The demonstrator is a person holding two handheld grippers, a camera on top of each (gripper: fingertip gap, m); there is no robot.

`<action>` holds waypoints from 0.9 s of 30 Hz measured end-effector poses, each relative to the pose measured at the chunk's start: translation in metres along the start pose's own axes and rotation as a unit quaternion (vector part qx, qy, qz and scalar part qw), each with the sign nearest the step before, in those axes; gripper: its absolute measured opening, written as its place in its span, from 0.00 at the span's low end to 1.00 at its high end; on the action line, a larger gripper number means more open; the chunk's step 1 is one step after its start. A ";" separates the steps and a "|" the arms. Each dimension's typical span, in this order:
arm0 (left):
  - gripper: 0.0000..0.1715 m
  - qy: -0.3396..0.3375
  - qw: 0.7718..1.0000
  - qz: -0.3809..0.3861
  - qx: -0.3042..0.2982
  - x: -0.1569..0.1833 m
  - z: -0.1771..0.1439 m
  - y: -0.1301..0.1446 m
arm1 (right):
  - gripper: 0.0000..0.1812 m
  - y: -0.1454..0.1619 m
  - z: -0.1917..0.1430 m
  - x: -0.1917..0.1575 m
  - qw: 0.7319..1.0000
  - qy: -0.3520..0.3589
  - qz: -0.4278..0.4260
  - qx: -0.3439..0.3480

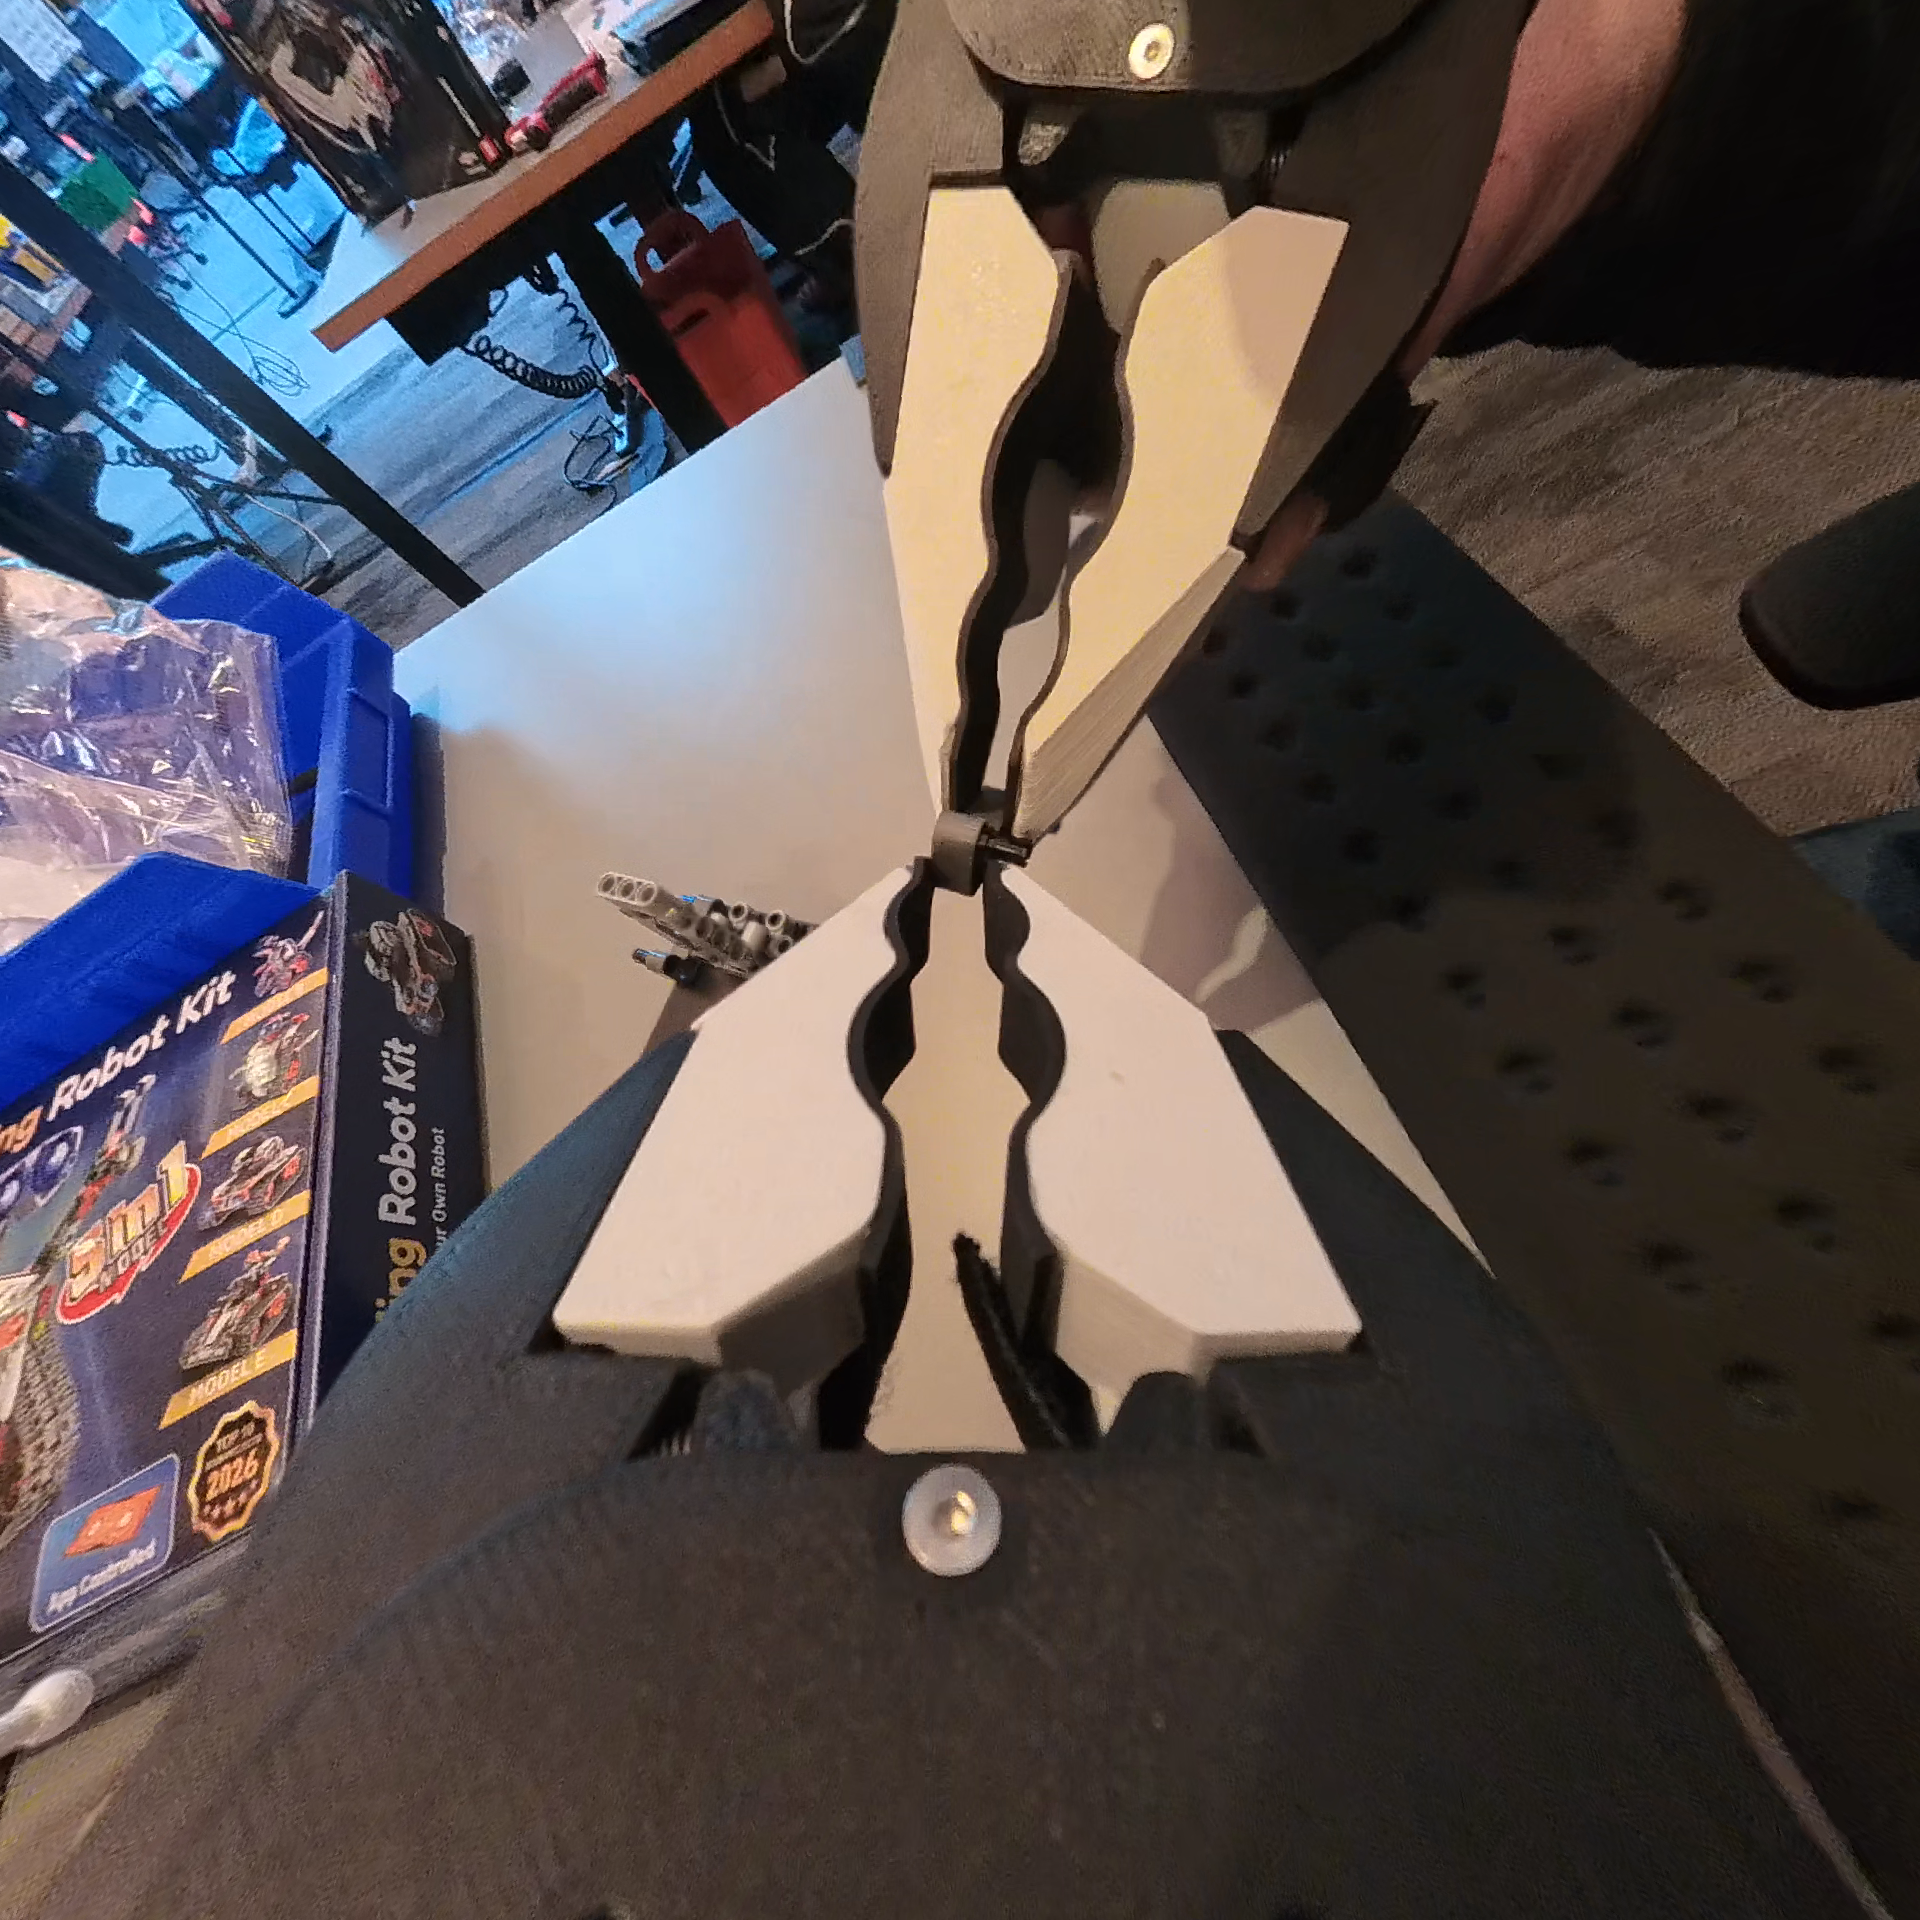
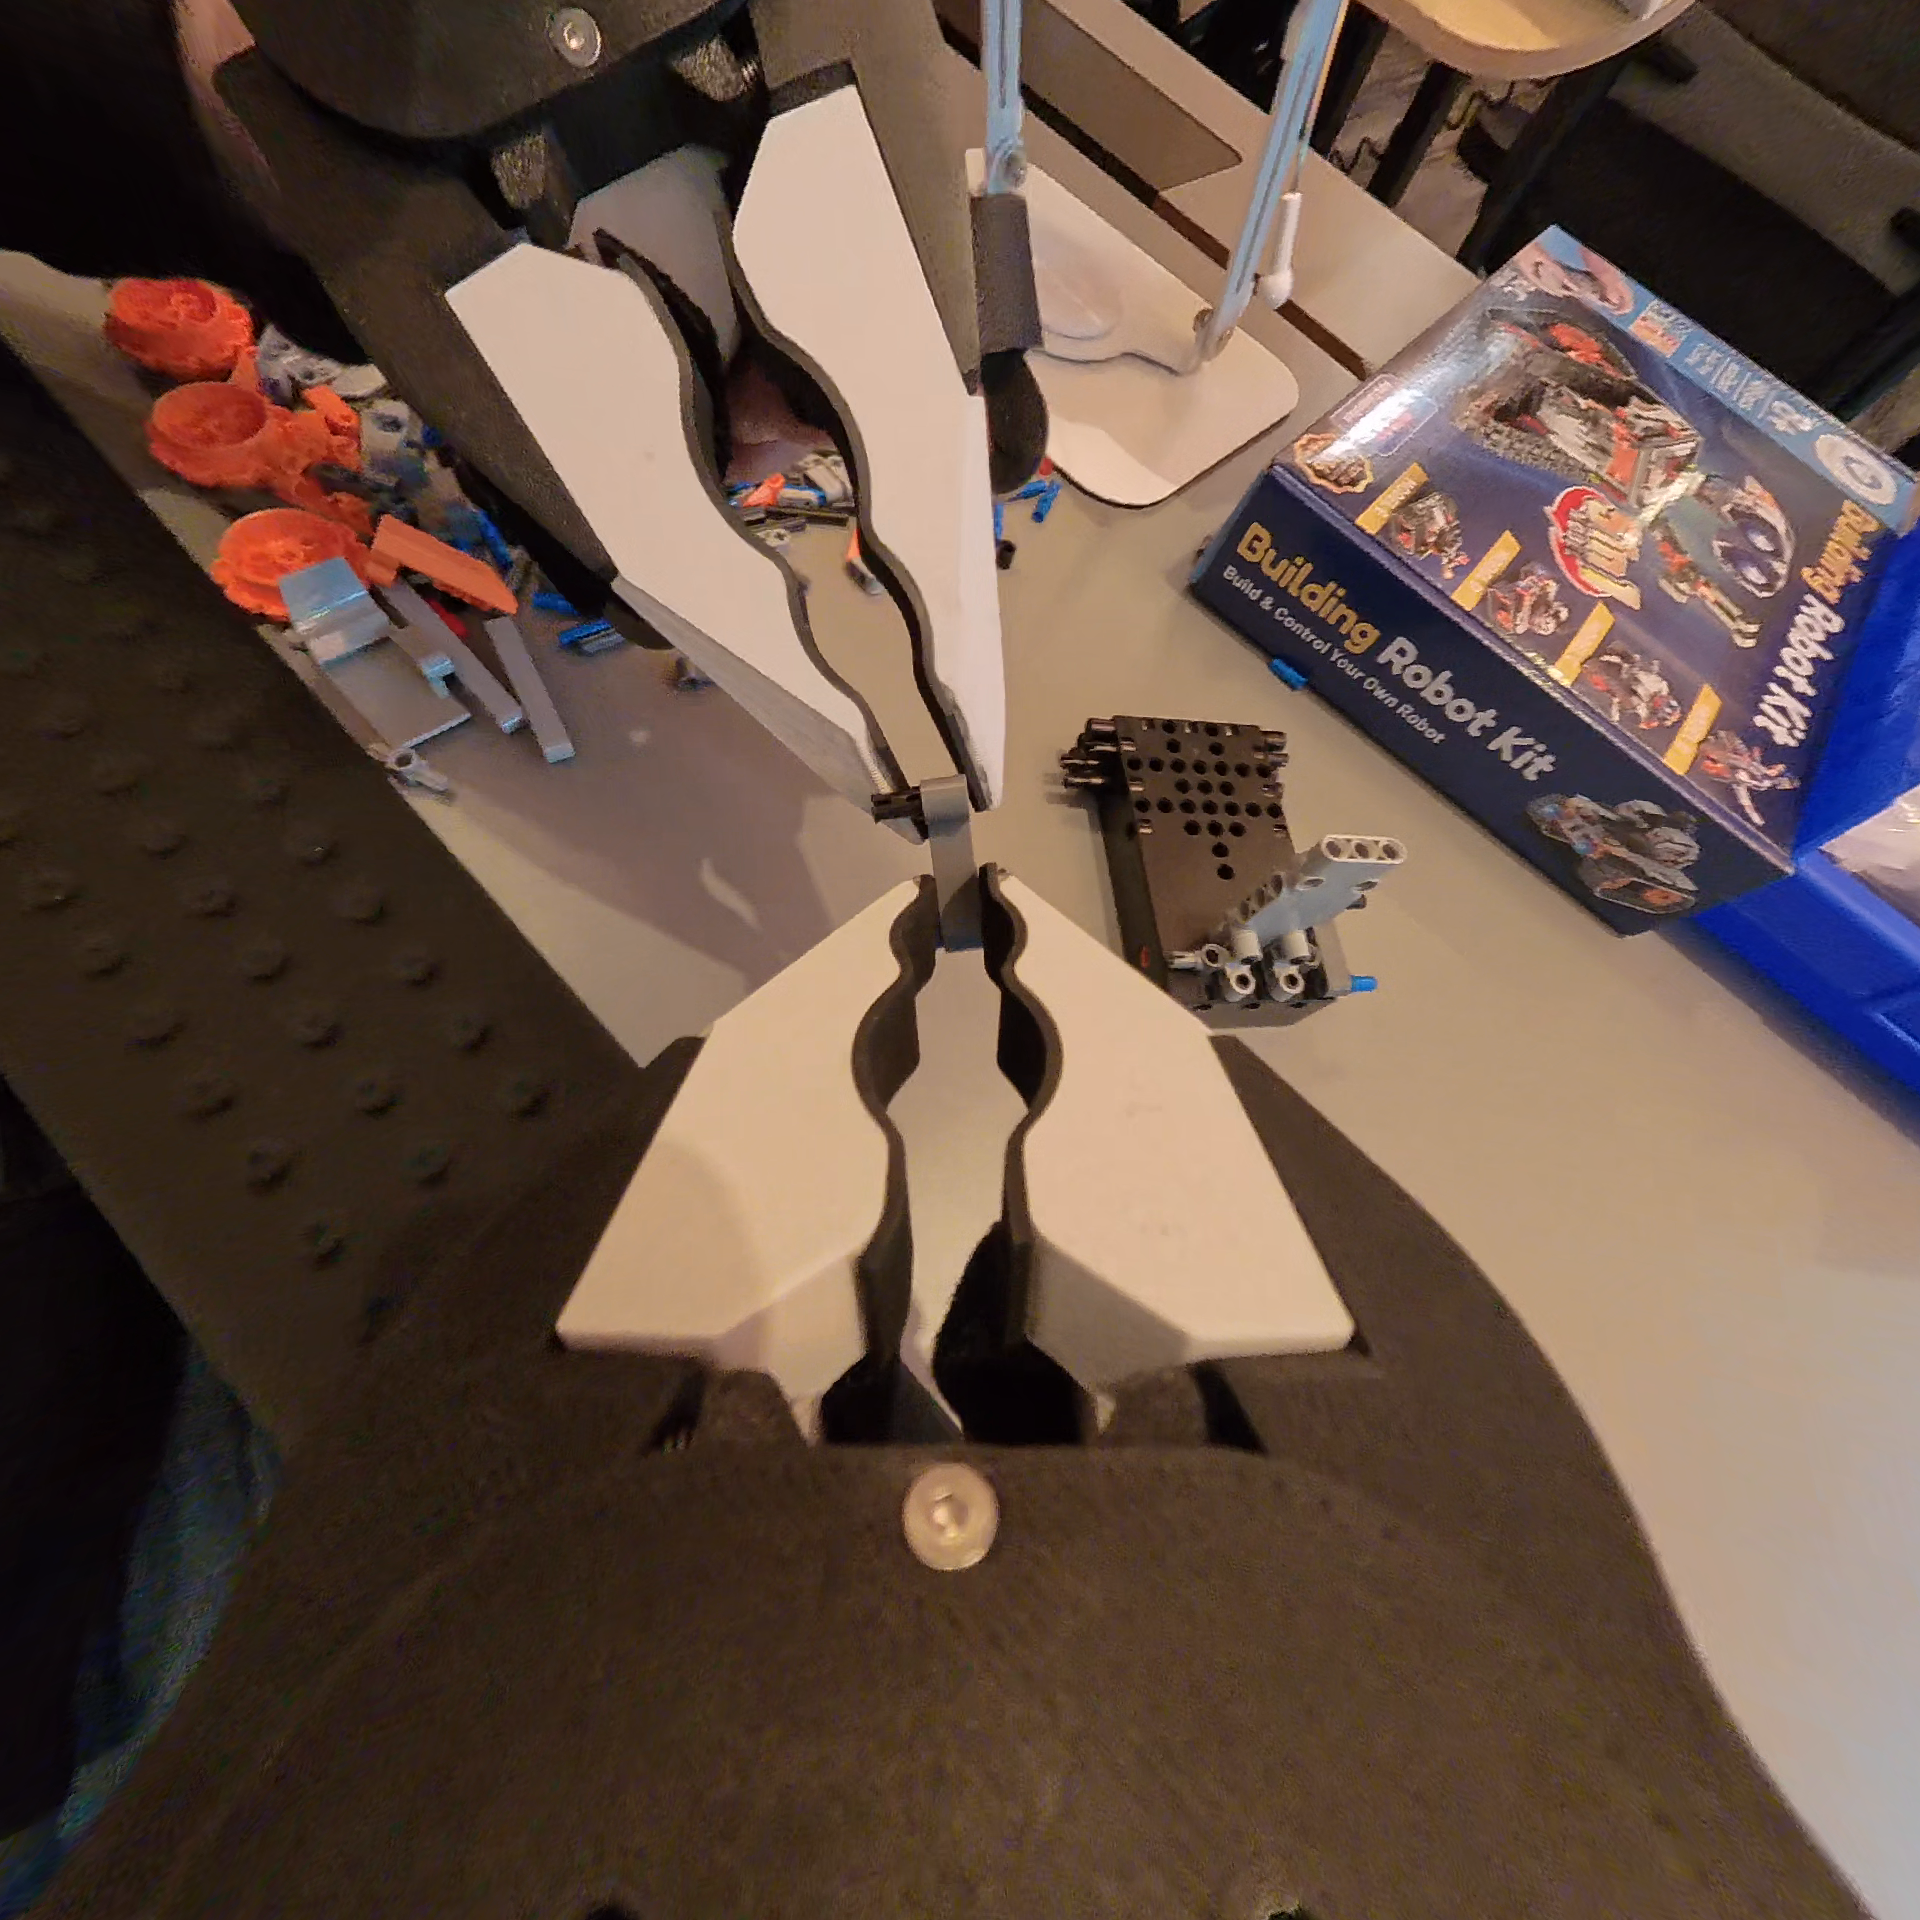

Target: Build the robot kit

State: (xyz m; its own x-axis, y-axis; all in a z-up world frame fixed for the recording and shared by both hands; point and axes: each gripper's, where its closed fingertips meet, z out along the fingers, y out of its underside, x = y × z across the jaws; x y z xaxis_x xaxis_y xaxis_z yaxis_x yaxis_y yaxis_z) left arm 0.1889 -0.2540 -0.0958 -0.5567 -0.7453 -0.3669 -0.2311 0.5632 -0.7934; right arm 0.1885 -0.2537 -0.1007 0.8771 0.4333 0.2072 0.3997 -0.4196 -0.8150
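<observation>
My two grippers meet tip to tip above a white table (image 2: 1455, 1143). A small grey connector piece (image 2: 951, 847) with a black pin (image 2: 894, 805) through its upper hole sits between them. My right gripper (image 2: 958, 896) is shut on the connector's lower end. My left gripper (image 1: 951, 883) is shut on the same grey connector (image 1: 961, 844), and the black pin (image 1: 1006, 850) sticks out sideways. The right gripper (image 1: 987, 798) comes in from above in the left wrist view. The left gripper (image 2: 935, 774) comes in from above in the right wrist view.
A black perforated plate assembly (image 2: 1195, 842) with a light grey beam (image 2: 1320, 883) lies on the table just right of the tips. A blue kit box (image 2: 1538, 623) and blue bins (image 1: 332, 686) stand nearby. Orange wheels and loose parts (image 2: 270, 499) are piled at the left. A black studded mat (image 1: 1558, 935) borders the table. The tips of both grippers are at nearly the same place.
</observation>
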 end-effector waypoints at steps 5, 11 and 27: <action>0.04 -0.001 0.999 -0.034 0.039 -0.013 0.000 -0.002 | 0.09 -0.004 -0.005 0.012 0.998 0.008 0.043 0.040; 0.03 0.002 0.994 -0.077 0.081 -0.024 0.001 -0.004 | 0.13 0.004 -0.013 0.027 0.992 0.021 0.101 0.075; 0.03 -0.125 0.988 -0.065 0.056 -0.045 0.019 -0.005 | 0.04 0.005 -0.007 0.052 0.953 0.065 0.260 0.144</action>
State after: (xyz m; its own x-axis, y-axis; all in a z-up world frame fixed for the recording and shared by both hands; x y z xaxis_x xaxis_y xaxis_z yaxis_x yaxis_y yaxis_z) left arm 0.2301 -0.2299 -0.0846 -0.3105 -0.8817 -0.3553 -0.1896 0.4237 -0.8858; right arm 0.2378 -0.2386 -0.0902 0.9696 0.1174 -0.2146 -0.1701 -0.3064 -0.9366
